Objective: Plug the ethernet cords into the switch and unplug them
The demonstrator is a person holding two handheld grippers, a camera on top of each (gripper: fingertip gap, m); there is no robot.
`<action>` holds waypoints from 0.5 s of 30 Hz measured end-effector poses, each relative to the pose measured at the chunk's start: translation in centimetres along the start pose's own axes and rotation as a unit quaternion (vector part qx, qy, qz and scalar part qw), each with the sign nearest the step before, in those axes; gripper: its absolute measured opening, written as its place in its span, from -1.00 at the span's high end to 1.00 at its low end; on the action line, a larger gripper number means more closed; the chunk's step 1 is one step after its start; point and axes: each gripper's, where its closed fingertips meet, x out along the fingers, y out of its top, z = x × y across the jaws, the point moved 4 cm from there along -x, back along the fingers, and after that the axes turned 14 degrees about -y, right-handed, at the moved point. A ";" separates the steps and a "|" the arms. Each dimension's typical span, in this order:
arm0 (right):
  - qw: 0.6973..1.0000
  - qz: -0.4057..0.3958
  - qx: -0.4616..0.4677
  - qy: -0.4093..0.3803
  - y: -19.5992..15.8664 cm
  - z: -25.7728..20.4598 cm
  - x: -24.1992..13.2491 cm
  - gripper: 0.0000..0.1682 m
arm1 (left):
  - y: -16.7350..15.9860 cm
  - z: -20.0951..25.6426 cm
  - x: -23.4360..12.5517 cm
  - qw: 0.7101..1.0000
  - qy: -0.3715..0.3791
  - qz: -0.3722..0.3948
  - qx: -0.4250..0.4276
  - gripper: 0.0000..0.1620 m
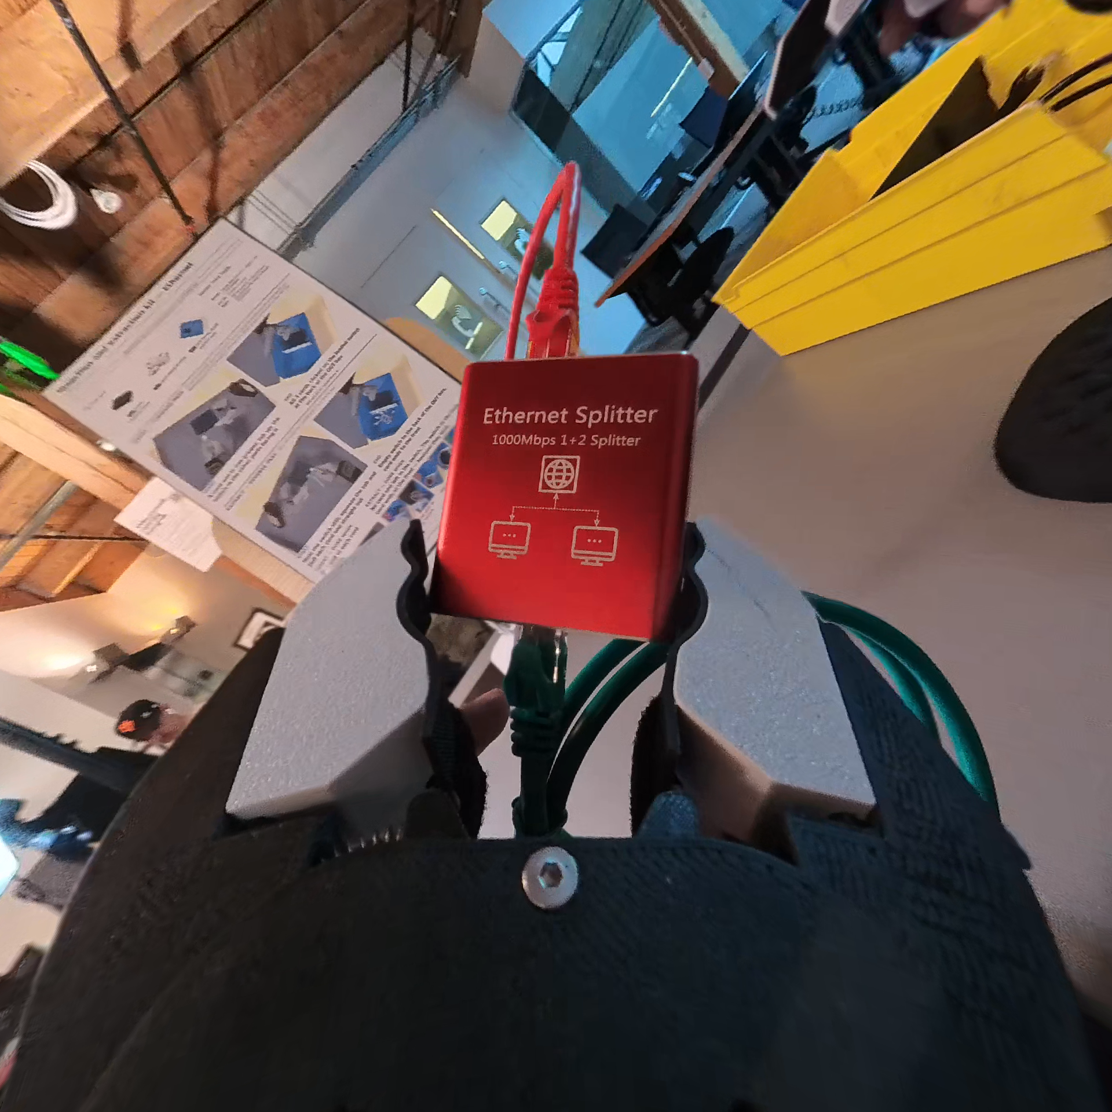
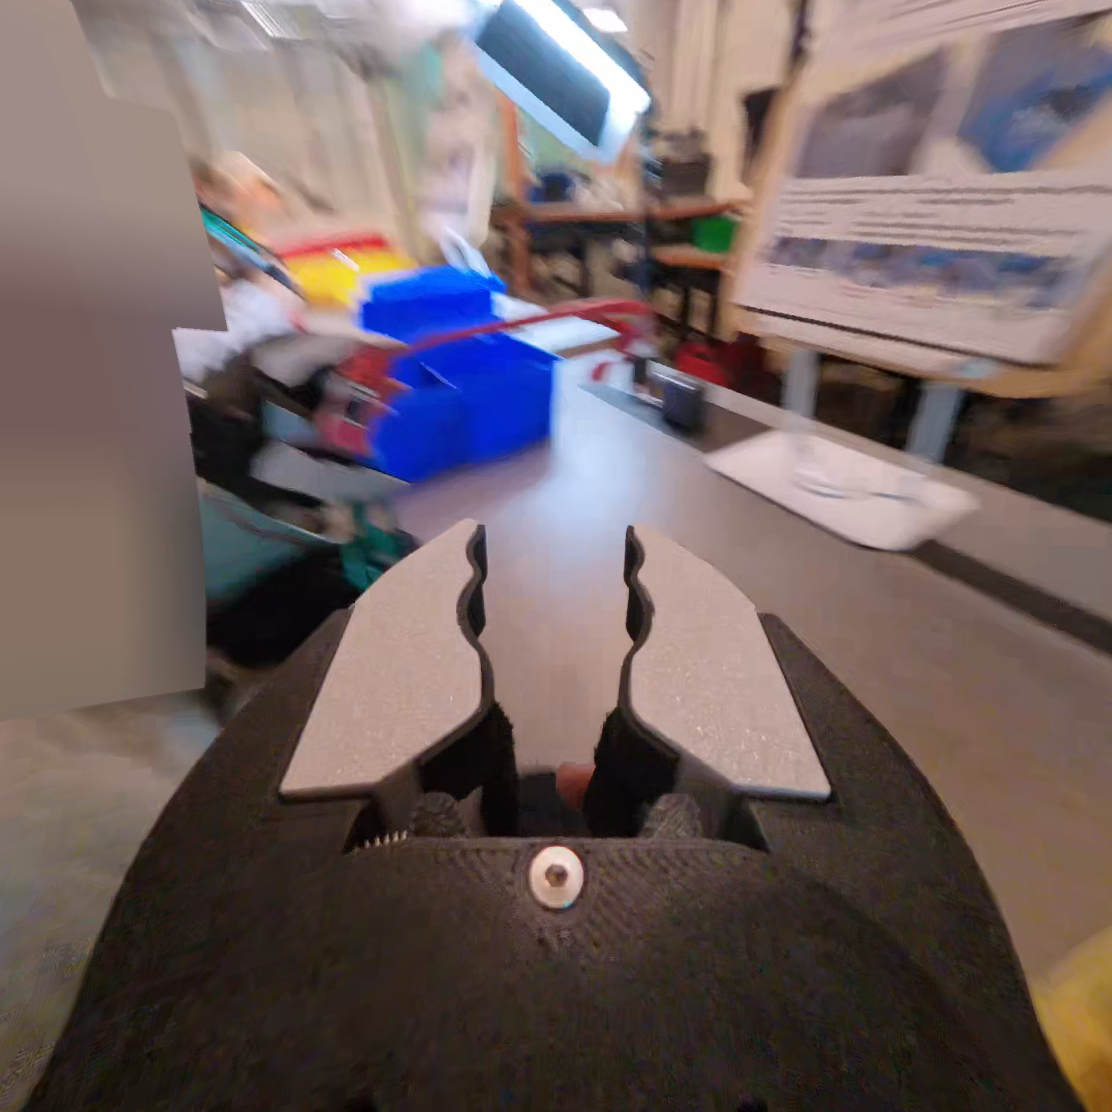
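In the left wrist view my left gripper (image 1: 553, 541) is shut on a red metal switch box (image 1: 568, 487) and holds it up in the air, tilted. A red ethernet cord (image 1: 556, 289) is plugged into its far end. A dark green ethernet cord (image 1: 532, 692) is plugged into its near end, and its loops run past the right finger. In the right wrist view my right gripper (image 2: 555, 541) is open and empty above a grey table (image 2: 692, 632). That view is blurred by motion. A red cord (image 2: 517, 325) arcs in the distance at left centre.
Blue bins (image 2: 463, 373) and a yellow bin (image 2: 343, 277) stand at the table's far left. A white tray (image 2: 842, 487) lies at the right. A poster board (image 2: 939, 198) stands behind it and also shows in the left wrist view (image 1: 253, 397). Yellow bins (image 1: 920, 198) lie at upper right. Left tips to right tips: about 20 centimetres.
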 end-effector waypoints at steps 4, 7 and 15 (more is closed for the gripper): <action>0.978 0.058 0.155 0.123 -1.2 -8.3 4.8 0.47 | 0.4 0.7 0.2 0.998 0.032 -0.018 0.049 0.00; 0.954 0.095 0.229 0.170 -0.8 -10.2 7.3 0.56 | 0.8 1.6 0.3 0.996 0.027 -0.021 0.078 0.00; 0.955 0.068 0.183 0.223 -1.1 -12.1 8.4 0.82 | 0.9 2.2 0.0 0.994 0.021 -0.017 0.102 0.00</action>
